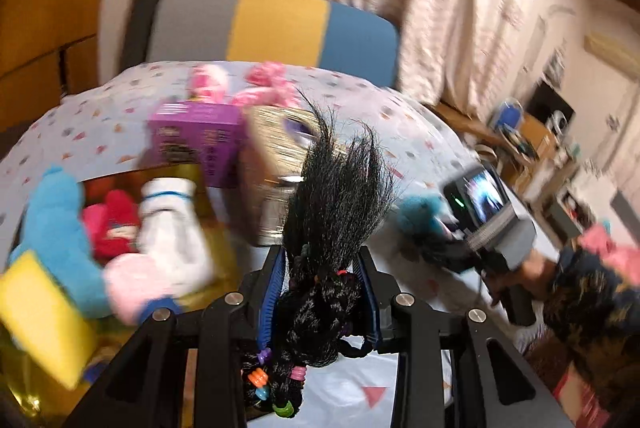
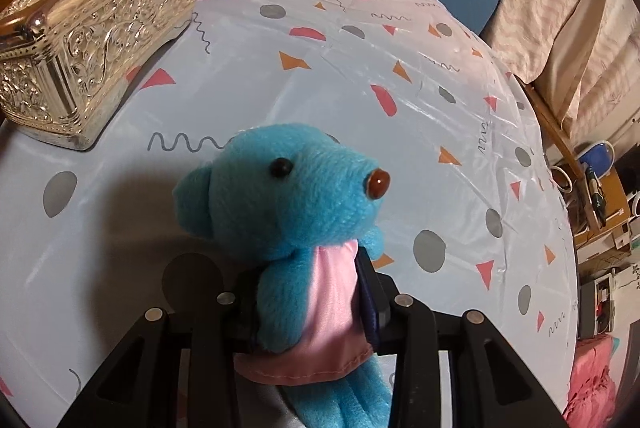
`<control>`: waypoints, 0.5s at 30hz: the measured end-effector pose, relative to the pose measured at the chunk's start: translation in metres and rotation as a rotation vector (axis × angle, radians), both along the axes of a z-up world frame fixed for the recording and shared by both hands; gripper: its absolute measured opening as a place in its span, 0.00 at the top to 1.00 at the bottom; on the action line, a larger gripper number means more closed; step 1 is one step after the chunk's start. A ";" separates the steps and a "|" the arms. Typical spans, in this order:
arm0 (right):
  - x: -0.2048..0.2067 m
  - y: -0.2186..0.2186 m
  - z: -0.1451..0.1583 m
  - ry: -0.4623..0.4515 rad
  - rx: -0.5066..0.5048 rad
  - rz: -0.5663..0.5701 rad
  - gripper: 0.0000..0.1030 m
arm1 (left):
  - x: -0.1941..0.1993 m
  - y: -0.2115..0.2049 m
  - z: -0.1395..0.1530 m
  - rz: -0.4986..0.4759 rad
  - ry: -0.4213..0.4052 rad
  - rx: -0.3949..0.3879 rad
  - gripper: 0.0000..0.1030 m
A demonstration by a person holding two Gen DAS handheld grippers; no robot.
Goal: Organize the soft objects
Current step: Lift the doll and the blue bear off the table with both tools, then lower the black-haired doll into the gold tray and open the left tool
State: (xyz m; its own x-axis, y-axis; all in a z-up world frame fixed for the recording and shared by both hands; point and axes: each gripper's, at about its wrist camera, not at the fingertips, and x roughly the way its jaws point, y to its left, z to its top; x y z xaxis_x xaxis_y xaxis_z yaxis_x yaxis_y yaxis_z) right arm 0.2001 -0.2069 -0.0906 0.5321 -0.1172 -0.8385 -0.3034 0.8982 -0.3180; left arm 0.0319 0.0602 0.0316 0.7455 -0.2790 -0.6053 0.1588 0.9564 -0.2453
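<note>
Braids (image 1: 320, 312) pinched between left gripper (image 1: 322, 282) fingers; bear (image 2: 304, 228) between right gripper (image 2: 310, 292) fingers.

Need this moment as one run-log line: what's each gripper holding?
left gripper: shut on black hair bundle with coloured beads | right gripper: shut on blue teddy in pink dress, above patterned tablecloth

Left hand-held gripper (image 1: 324, 292) clamped on a black hair bundle with coloured beads (image 1: 320, 292), frame blurred.
Right hand-held gripper (image 1: 432, 252) at right grips a blue plush (image 1: 418, 218). At left, a pile: blue toy (image 1: 60, 228), white toy (image 1: 172, 228), yellow sponge (image 1: 36, 312). Purple box (image 1: 196, 136) on patterned worktop (image 1: 100, 116).
</note>
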 end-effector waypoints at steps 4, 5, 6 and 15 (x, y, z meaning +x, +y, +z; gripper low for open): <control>0.002 -0.002 0.001 0.012 0.008 -0.008 0.65 | -0.007 0.060 0.008 0.130 0.003 -0.042 0.66; 0.002 -0.003 0.001 0.015 0.012 -0.012 0.65 | -0.012 0.083 0.010 0.180 0.003 -0.054 0.66; 0.003 -0.003 0.001 0.019 0.016 -0.014 0.65 | -0.015 0.098 0.011 0.216 0.003 -0.057 0.66; 0.006 -0.005 0.002 0.032 0.023 -0.015 0.65 | -0.074 0.227 0.006 0.555 0.035 -0.122 0.66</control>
